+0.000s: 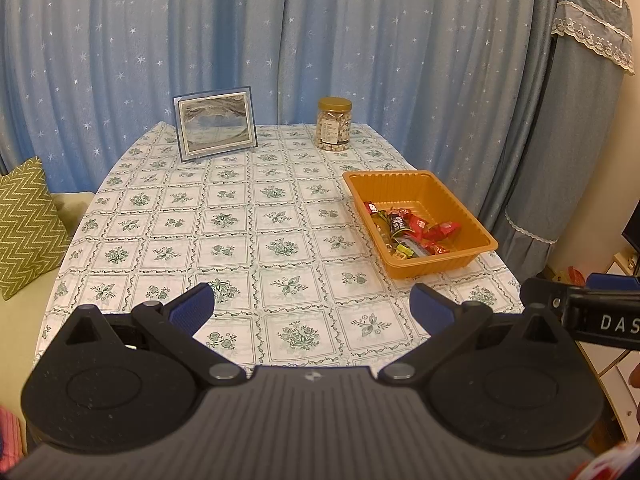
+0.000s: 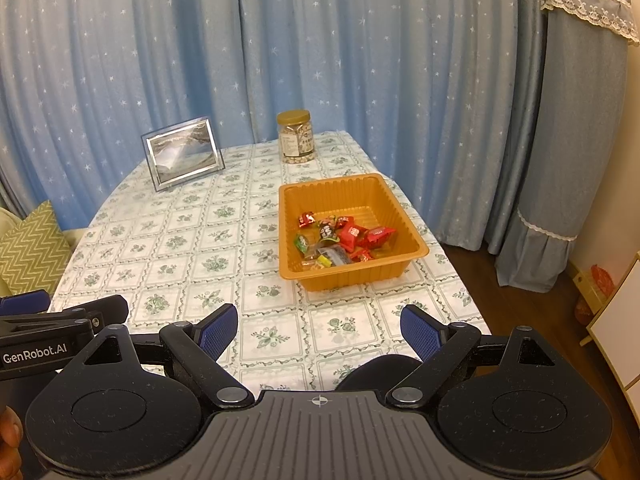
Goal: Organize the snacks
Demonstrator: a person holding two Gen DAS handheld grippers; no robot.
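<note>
An orange plastic tray (image 1: 472, 208) (image 2: 404, 224) sits on the right half of the table, with several wrapped snacks (image 1: 412, 230) (image 2: 344, 238) heaped in its near part. My left gripper (image 1: 312, 306) hangs open over the near table edge, nothing between its blue pads. My right gripper (image 2: 318, 328) is also open and empty, just short of the tray. Each gripper's side shows at the edge of the other's view.
A jar of nuts with a gold lid (image 1: 334, 124) (image 2: 296, 136) and a framed picture (image 1: 216, 124) (image 2: 182, 154) stand at the far end of the floral tablecloth (image 1: 240, 220). Blue curtains hang behind. A green zigzag cushion (image 1: 24, 224) lies to the left.
</note>
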